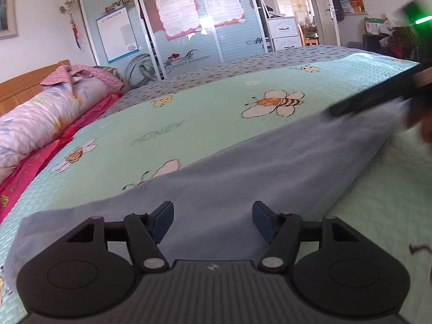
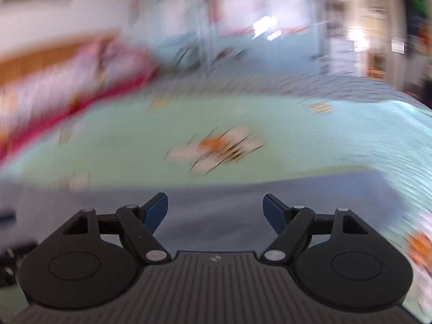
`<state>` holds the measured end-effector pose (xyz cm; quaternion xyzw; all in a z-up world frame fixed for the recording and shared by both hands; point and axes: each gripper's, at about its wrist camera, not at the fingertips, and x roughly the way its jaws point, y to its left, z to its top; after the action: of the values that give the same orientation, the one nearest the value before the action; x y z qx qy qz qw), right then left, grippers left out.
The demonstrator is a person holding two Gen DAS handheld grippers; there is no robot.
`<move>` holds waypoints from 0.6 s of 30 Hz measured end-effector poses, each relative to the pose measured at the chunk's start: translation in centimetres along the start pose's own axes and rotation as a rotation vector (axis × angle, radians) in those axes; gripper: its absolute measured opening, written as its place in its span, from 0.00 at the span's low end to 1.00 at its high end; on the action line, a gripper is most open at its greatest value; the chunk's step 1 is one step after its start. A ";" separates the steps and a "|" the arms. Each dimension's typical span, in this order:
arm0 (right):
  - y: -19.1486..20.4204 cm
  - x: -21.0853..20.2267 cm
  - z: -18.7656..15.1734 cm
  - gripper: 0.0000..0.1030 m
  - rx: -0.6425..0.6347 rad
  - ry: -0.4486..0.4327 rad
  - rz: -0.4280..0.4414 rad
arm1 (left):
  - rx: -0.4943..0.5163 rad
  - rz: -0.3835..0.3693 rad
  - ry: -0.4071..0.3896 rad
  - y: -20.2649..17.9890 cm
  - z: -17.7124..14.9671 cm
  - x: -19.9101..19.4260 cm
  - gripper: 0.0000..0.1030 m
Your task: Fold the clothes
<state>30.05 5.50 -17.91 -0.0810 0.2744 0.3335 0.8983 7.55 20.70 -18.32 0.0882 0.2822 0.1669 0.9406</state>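
1. Looking along the left claw (image 1: 212, 222), its two blue pads (image 1: 162, 222) stand wide apart with nothing between them; they hover just above a pale blue-grey garment (image 1: 243, 167).
2. The garment lies flat on the bed (image 1: 216, 62), on a mint-green cover (image 1: 189, 118) printed with bees; one bee (image 1: 274, 102) is fully clear, and parts of others show at the edges.
3. At the garment's far right end the right claw (image 1: 378, 94) shows as a dark blurred bar over the cloth; whether it touches cannot be told in this view.
4. At the left lies one rolled floral quilt (image 1: 40, 124) with a pink cloth (image 1: 81, 77) on top, against a wooden headboard (image 1: 24, 86).
5. Behind stands a wardrobe (image 1: 175, 27) with sliding doors and three posters, and one white drawer unit (image 1: 284, 33) with two drawers showing.
6. The right wrist view is heavily smeared. The right claw (image 2: 216, 214) stands wide, empty, above the same garment (image 2: 216, 197) on the cover (image 2: 324, 140), with one blurred bee (image 2: 218, 148) ahead.
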 end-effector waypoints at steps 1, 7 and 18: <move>0.7 1.6 0.6 0.73 -0.040 0.050 0.005 | -0.004 -0.005 0.000 -0.2 0.1 0.2 0.65; 0.2 1.6 2.4 0.68 0.069 0.005 -0.076 | -0.074 -0.077 -0.043 0.4 -1.3 -1.4 0.66; 7.4 1.8 4.2 0.33 -0.618 0.208 0.182 | -0.166 -0.225 -0.210 -0.6 -2.9 -2.8 0.66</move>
<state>28.29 13.53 -15.15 -0.3584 0.2566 0.4696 0.7650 3.87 19.35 -19.51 -0.0048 0.1756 0.0730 0.9817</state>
